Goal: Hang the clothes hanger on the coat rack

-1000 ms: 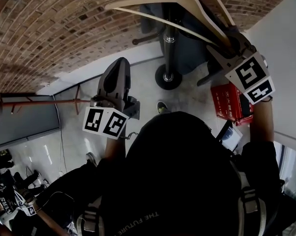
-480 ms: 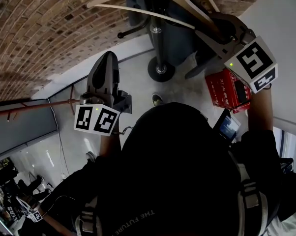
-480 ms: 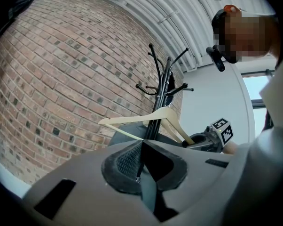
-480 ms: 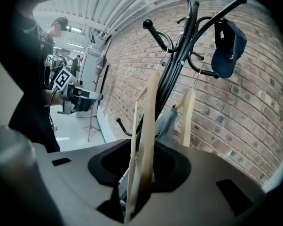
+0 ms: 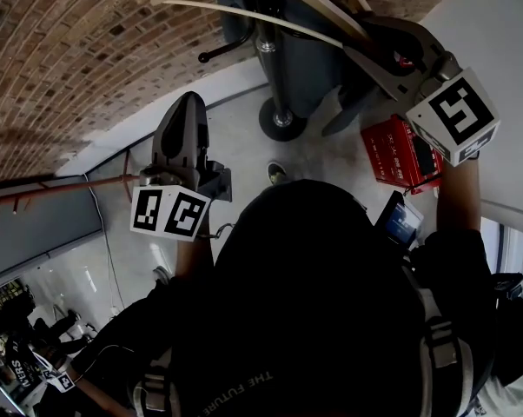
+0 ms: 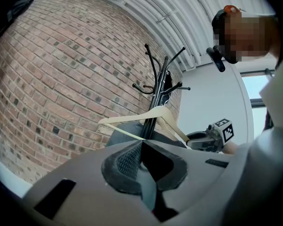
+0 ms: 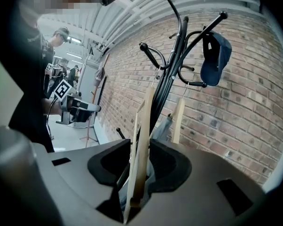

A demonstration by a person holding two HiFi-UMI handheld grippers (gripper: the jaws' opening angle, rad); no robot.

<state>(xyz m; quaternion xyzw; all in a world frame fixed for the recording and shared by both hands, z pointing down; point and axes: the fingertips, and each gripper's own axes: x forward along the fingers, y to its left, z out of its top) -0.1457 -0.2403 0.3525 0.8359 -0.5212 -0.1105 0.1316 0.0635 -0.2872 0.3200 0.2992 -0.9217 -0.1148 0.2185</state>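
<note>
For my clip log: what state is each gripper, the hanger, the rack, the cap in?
coat rack: upright
cap: hanging on a coat rack peg
hanger: by the coat rack, hooking unclear
left gripper: shut, empty
right gripper: jaws opening, hanger between them

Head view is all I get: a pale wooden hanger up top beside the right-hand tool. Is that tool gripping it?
Observer: The hanger stands between the fingers of the right gripper, and those fingers are opening.
Operator: Is anything already on the coat rack?
Observer: Yes, a blue cap hangs on one of the hooks of the coat rack.
Operator: And the left tool?
Observer: The left gripper has its fingers together, with nothing between them.
</note>
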